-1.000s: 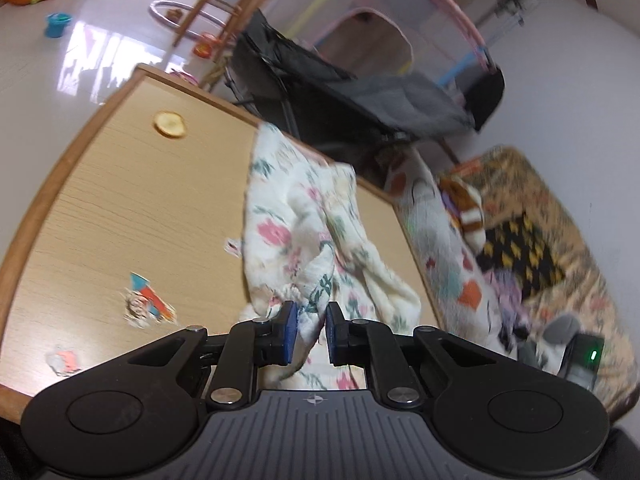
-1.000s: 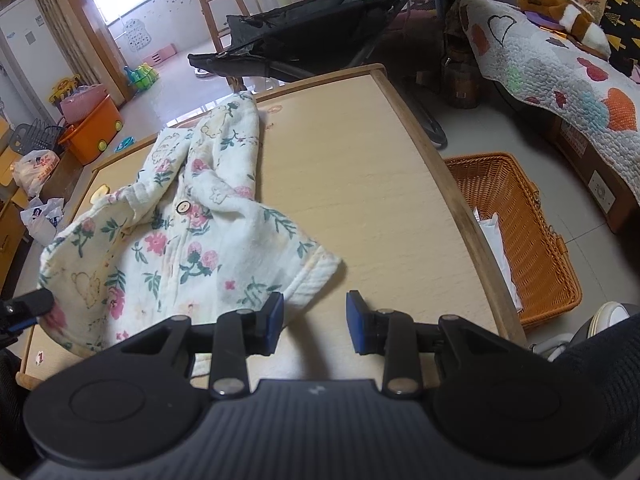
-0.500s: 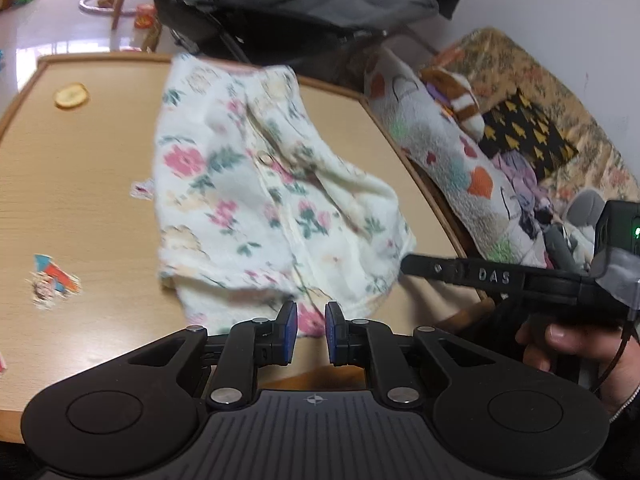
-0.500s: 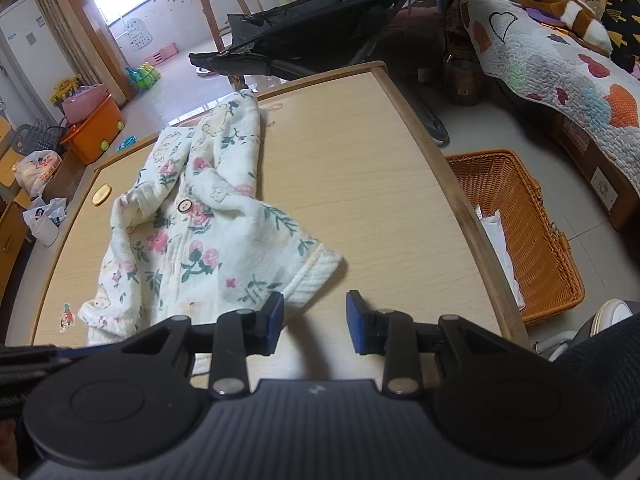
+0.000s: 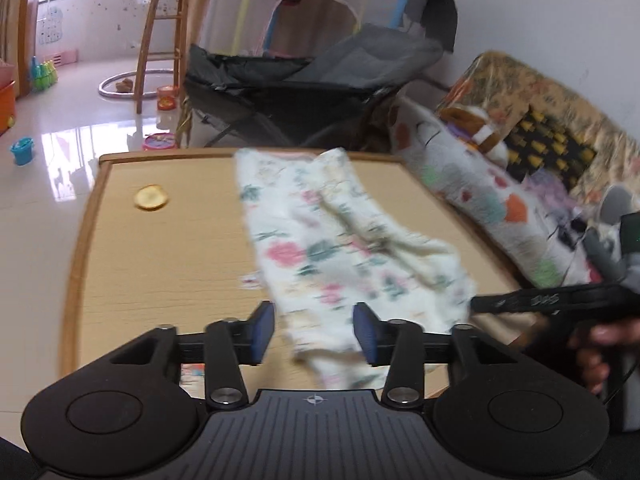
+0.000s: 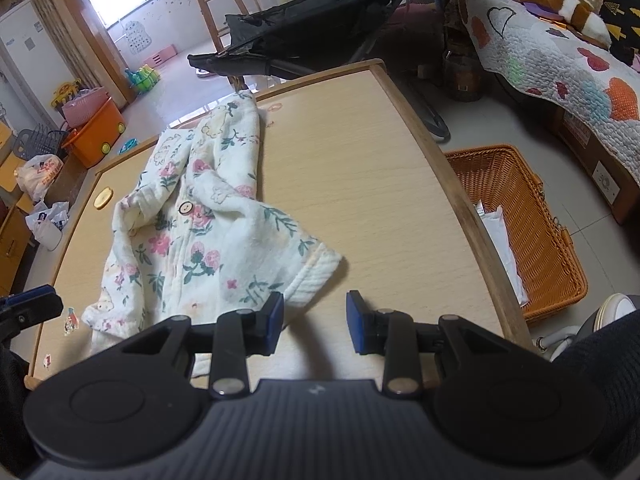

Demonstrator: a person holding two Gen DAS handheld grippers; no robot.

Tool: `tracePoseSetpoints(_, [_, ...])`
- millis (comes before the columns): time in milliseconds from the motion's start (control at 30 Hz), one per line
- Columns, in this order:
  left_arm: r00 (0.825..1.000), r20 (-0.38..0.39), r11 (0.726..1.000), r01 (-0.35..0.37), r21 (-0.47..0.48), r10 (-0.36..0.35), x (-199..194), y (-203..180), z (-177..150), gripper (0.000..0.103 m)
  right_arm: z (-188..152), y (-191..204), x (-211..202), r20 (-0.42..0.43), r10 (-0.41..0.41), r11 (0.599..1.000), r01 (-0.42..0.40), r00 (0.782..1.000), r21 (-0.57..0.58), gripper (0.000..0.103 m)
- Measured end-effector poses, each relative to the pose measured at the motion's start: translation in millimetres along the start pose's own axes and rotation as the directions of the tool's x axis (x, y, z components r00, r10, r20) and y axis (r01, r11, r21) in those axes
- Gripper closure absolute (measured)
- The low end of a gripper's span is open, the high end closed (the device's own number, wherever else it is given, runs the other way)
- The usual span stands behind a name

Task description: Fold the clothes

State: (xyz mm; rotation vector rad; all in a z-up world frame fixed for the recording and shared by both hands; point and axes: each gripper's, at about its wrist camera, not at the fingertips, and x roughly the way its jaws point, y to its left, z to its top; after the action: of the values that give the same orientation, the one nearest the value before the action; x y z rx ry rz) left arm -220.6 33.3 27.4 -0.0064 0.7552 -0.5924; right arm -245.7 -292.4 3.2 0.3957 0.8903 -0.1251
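Note:
A white floral garment (image 6: pixel 200 224) with a round button lies crumpled on the wooden table (image 6: pixel 360 184). It also shows in the left wrist view (image 5: pixel 340 248), blurred. My left gripper (image 5: pixel 314 334) is open, its jaws wide on either side of the garment's near hem, holding nothing. My right gripper (image 6: pixel 314 322) is open and empty, just in front of the garment's near cuff. The right gripper's finger also shows in the left wrist view (image 5: pixel 532 302), at the garment's right edge.
An orange wicker basket (image 6: pixel 520 224) stands on the floor right of the table. A round yellow object (image 5: pixel 151 197) lies on the table's far left. A dark folding chair (image 6: pixel 304 36) stands behind the table. A quilted sofa (image 6: pixel 560 64) is at the right.
My left gripper has opened and let go of the garment, which has dropped onto the table. The left view has swung toward the table's length. The right gripper has stayed still.

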Motion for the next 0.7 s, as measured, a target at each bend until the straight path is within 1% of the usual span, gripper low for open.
tracePoseSetpoints(67, [0.998,-0.058,0.999,0.028,0.025,-0.026,4.8,5.6,1.9,0.055,0.2,-0.1,-0.6,0.000,-0.001,1.000,0.001,1.000,0.004,0.070])
tracePoseSetpoints(100, [0.996,-0.086,0.998,0.039,0.050,-0.035,7.3,6.1,2.5,0.055,0.3,-0.3,-0.8,-0.001,-0.002,1.000,0.002,1.000,0.007,0.069])
tracePoseSetpoints(167, [0.992,-0.118,0.992,0.047,0.114,-0.034,13.1,4.6,2.8,0.055,0.5,-0.7,-1.1,-0.003,-0.006,1.000,0.006,1.000,0.013,0.070])
tracePoseSetpoints(200, [0.991,-0.132,0.988,0.051,0.145,-0.031,16.1,3.8,2.9,0.055,0.6,-0.9,-1.1,-0.004,-0.008,1.000,0.008,1.000,0.016,0.070])
tracePoseSetpoints(233, [0.990,-0.140,0.984,0.052,0.168,-0.028,18.8,2.5,3.4,0.059,0.6,-1.2,-1.3,-0.005,-0.011,1.000,0.011,1.000,0.018,0.069])
tracePoseSetpoints(333, [0.987,-0.161,0.973,0.015,0.230,0.023,29.4,0.3,3.2,0.059,0.8,-1.9,-1.7,-0.004,-0.017,1.000,0.017,1.000,0.023,0.069])
tracePoseSetpoints(367, [0.985,-0.169,0.970,0.009,0.244,0.033,31.8,0.2,2.6,0.067,0.7,-1.6,-1.3,-0.007,-0.020,1.000,0.020,1.000,0.022,0.069])
tracePoseSetpoints(433, [0.982,-0.186,0.969,0.014,0.246,0.033,34.9,1.1,2.2,0.076,0.2,-0.8,-0.9,-0.007,-0.023,1.000,0.023,1.000,0.016,0.069])
tracePoseSetpoints(500, [0.983,-0.183,0.969,0.027,0.244,0.019,33.6,2.0,2.0,0.081,0.4,-0.4,-0.7,-0.008,-0.024,1.000,0.024,1.000,0.014,0.070])
tracePoseSetpoints(533, [0.983,-0.181,0.969,0.032,0.247,0.014,33.7,1.9,2.2,0.086,0.5,-0.2,-0.5,-0.008,-0.024,1.000,0.024,1.000,0.013,0.069])
tracePoseSetpoints(567, [0.985,-0.173,0.967,0.032,0.255,0.013,33.8,0.9,2.1,0.089,0.6,-0.1,-0.4,-0.008,-0.024,1.000,0.024,1.000,0.013,0.069])
tracePoseSetpoints(700, [0.987,-0.160,0.957,0.053,0.284,-0.007,34.8,-5.7,0.5,0.090,0.0,1.4,-0.9,-0.008,-0.024,1.000,0.024,1.000,0.002,0.069])
